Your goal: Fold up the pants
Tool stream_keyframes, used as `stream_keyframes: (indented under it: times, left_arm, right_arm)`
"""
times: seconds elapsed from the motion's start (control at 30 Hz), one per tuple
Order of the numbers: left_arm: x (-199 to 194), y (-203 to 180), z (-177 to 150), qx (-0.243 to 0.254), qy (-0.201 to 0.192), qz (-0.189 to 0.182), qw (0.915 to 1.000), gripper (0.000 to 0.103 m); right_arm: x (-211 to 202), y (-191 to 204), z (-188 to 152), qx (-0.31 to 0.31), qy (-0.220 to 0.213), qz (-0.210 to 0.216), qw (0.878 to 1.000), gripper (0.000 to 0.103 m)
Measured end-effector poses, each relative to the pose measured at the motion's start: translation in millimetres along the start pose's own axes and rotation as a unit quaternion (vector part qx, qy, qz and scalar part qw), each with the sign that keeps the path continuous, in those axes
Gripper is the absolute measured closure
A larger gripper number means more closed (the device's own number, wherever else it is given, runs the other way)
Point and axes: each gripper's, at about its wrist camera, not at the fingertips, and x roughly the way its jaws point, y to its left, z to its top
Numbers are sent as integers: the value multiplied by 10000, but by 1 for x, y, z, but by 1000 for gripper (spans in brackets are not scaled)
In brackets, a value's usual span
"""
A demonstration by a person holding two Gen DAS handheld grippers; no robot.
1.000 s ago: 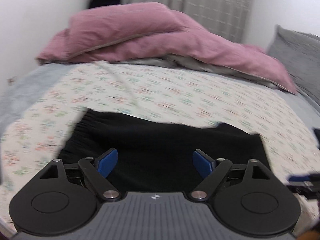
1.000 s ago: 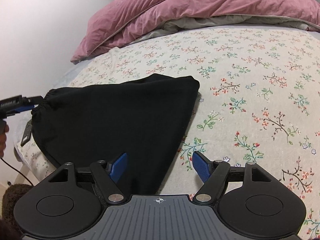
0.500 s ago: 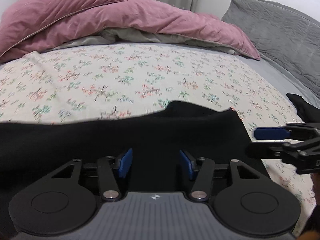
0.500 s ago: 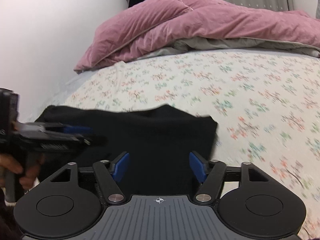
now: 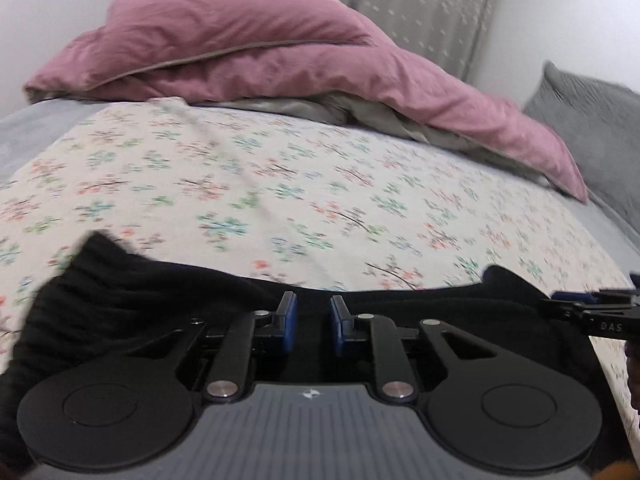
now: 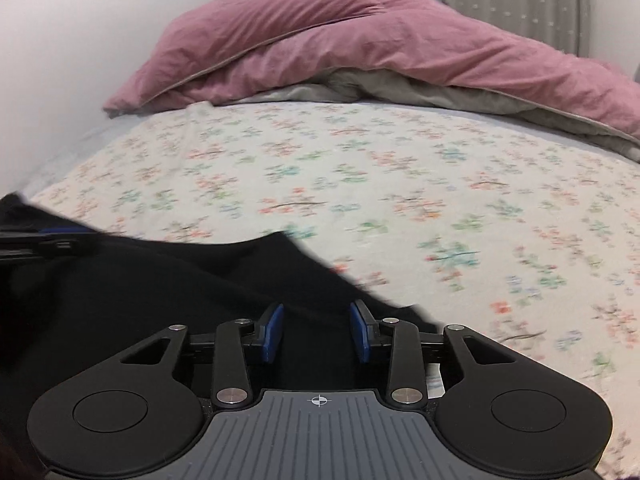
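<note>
Black pants (image 5: 140, 300) lie folded across the near part of the bed, their ribbed waistband at the left. My left gripper (image 5: 313, 314) sits low over their far edge. Its blue pads (image 5: 289, 320) are closing with a narrow gap, and black cloth lies in that gap. My right gripper (image 6: 317, 330) hovers over the right end of the pants (image 6: 160, 280), also closing, with a wider gap and cloth beneath it. Each gripper shows at the edge of the other's view: the right gripper (image 5: 592, 308) and the left gripper (image 6: 48, 240).
The floral sheet (image 5: 280, 184) stretches beyond the pants. A pink duvet (image 5: 280, 60) is heaped at the back of the bed. A grey pillow (image 5: 592, 120) leans at the right, a white wall (image 6: 80, 40) bounds the left, and a curtain (image 5: 420, 8) hangs behind.
Both pairs of jaws have narrowed a lot. Both grippers have come lower and closer to the pants, which now fill only the bottom of each view.
</note>
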Motion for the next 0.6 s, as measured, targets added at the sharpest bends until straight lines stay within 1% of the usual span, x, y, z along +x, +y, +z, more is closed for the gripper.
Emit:
stream_keyframes:
  times: [0.03, 0.07, 0.1, 0.17, 0.2, 0.27, 0.33, 0.4, 0.47, 0.53, 0.6]
  left_arm:
    - [-5, 0, 1, -49, -8, -19, 10000, 61]
    - [-9, -3, 2, -67, -25, -17, 10000, 56]
    - [-15, -8, 3, -63, -58, -7, 10000, 46]
    - [-28, -18, 3, -25, -110, -65, 9999, 37]
    - [-35, -24, 2, -16, -134, -134, 9998, 37]
    - [-45, -39, -3, 101, -55, -398, 9991, 37]
    - [-55, -58, -10, 410, 77, -658, 9970, 36]
    - [-62, -75, -21, 792, 377, -939, 9917, 35]
    - [-65, -90, -35, 1241, 722, -1188, 9825, 35]
    - [-66, -102, -50, 1720, 1076, -1214, 9716, 35]
    - [-66, -108, -64, 2136, 1389, -1057, 9612, 35]
  right_arm:
    - [-1, -6, 1, 57, 5, -26, 10000, 70]
    - [-3, -12, 1, 118, 22, 6, 9999, 70]
    - [-8, -15, 2, 145, 22, 13, 9999, 69]
    - [-22, -17, 1, 147, 24, 136, 9998, 63]
    - [-30, -17, 0, 155, 46, 222, 9996, 63]
    - [-48, -14, -5, 184, 79, 476, 9987, 63]
    - [-63, -4, -12, 176, 130, 754, 9969, 63]
    - [-75, 13, -22, 9, 222, 1044, 9943, 63]
    - [-88, 38, -36, -325, 262, 1342, 9901, 63]
    - [-97, 65, -51, -653, 360, 1660, 9833, 63]
    - [-103, 86, -66, -1030, 467, 1797, 9772, 63]
